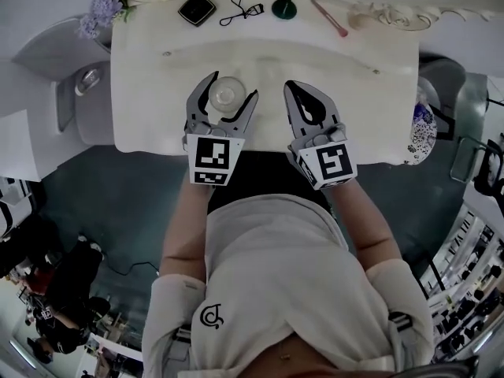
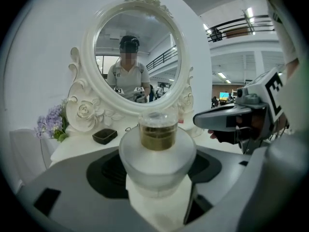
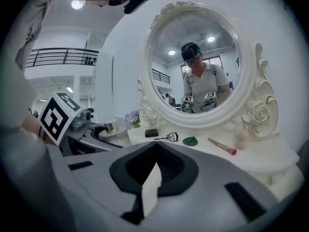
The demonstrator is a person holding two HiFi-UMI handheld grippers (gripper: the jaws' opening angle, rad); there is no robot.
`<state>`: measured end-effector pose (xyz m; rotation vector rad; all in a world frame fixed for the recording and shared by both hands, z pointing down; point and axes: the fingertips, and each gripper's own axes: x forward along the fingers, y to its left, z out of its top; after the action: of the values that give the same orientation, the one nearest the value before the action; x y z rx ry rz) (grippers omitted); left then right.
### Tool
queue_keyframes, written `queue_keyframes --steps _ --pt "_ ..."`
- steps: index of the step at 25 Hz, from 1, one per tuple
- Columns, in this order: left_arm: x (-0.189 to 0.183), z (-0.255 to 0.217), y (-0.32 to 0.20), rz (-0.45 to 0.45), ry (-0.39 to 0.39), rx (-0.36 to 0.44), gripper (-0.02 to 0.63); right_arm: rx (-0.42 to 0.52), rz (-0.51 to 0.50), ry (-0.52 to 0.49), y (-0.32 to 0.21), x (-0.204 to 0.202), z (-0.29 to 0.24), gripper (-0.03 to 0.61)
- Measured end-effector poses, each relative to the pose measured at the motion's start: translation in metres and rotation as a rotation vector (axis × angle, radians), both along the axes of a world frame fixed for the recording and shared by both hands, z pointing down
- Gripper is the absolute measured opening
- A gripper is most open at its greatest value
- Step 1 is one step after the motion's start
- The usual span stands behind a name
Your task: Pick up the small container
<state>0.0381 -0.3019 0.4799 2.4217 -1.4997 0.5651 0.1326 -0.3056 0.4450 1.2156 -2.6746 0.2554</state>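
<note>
White bench [image 1: 157, 69] under an ornate mirror [image 2: 133, 57] fills the scene, with a compact [image 1: 196, 9], a lash curler [image 1: 242, 9] and a brush [image 1: 329, 17] lined up along the back, well apart from our work. The container [image 1: 226, 94], a frosted jar with a gold collar and clear cap, stands upright near the front edge, between the jaws of our left gripper [image 1: 232, 87]; those jaws sit wide, and they look to press on both sides of the jar's broad body. We cannot tell whether its base has left the bench. Our right gripper [image 1: 293, 87] hovers just beside it, jaws together and holding nothing. For the lift we judge it best to keep the squeeze even and raise straight up with the gripper level; frosted glass may slip, and a tilt could let the rounded body roll out. The right gripper should keep clear of the jar.
</note>
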Motion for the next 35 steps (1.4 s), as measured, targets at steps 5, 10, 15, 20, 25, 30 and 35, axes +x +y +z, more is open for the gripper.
queue_keyframes --steps 5,10,15,20,25,30,35 --pt "0.006 -0.052 0.009 0.051 0.048 0.060 0.350 0.044 -0.011 -0.020 0.006 0.000 -0.030 0.006" --pt "0.008 -0.100 0.011 0.082 0.055 0.148 0.350 0.101 0.031 -0.024 0.007 0.008 -0.059 0.006" --pt "0.006 -0.142 0.010 0.092 0.064 0.228 0.350 0.143 0.063 -0.013 0.006 0.020 -0.087 0.006" --pt "0.001 -0.163 0.009 0.097 0.095 0.264 0.350 0.165 0.104 -0.026 0.000 0.030 -0.106 0.006" --pt "0.001 -0.174 0.007 0.109 0.078 0.294 0.350 0.181 0.119 -0.049 -0.001 0.036 -0.119 0.005" --pt "0.000 -0.177 0.005 0.111 0.077 0.301 0.350 0.206 0.098 -0.036 0.000 0.030 -0.122 0.005" --pt "-0.005 -0.173 0.005 0.105 0.077 0.290 0.350 0.226 0.075 -0.030 0.003 0.024 -0.126 0.003"
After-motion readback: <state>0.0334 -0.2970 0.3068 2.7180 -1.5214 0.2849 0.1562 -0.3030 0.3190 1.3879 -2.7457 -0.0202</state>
